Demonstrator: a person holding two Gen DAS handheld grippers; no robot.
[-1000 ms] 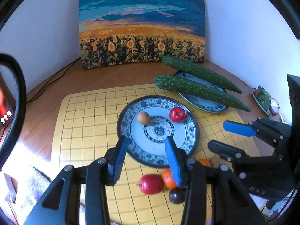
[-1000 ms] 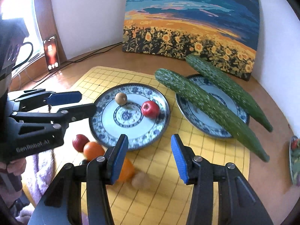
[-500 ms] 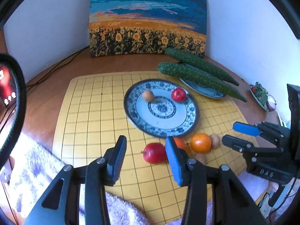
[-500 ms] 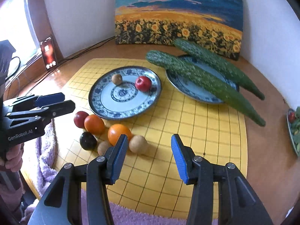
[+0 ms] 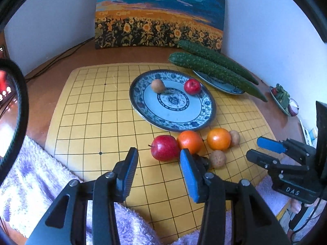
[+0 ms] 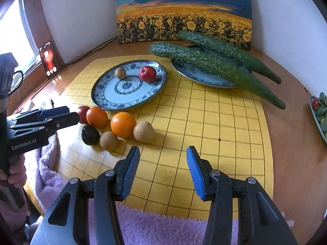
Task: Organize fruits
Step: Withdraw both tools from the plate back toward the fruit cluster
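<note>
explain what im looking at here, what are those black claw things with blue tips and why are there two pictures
Those are hand-held grippers, not a robot: a person holds one in each hand, and each carries a wide-angle camera looking along its fingers. One picture comes from the left gripper, the other from the right gripper; each also shows the other at its edge. Both stand open and hold nothing.

On the yellow grid-lined mat sits a blue-and-white patterned plate with a small red apple and a small brown round fruit. In front of it lie loose fruits: a bigger red apple, two oranges, a dark plum and brown ones. A second plate carries two long green cucumbers.
</note>
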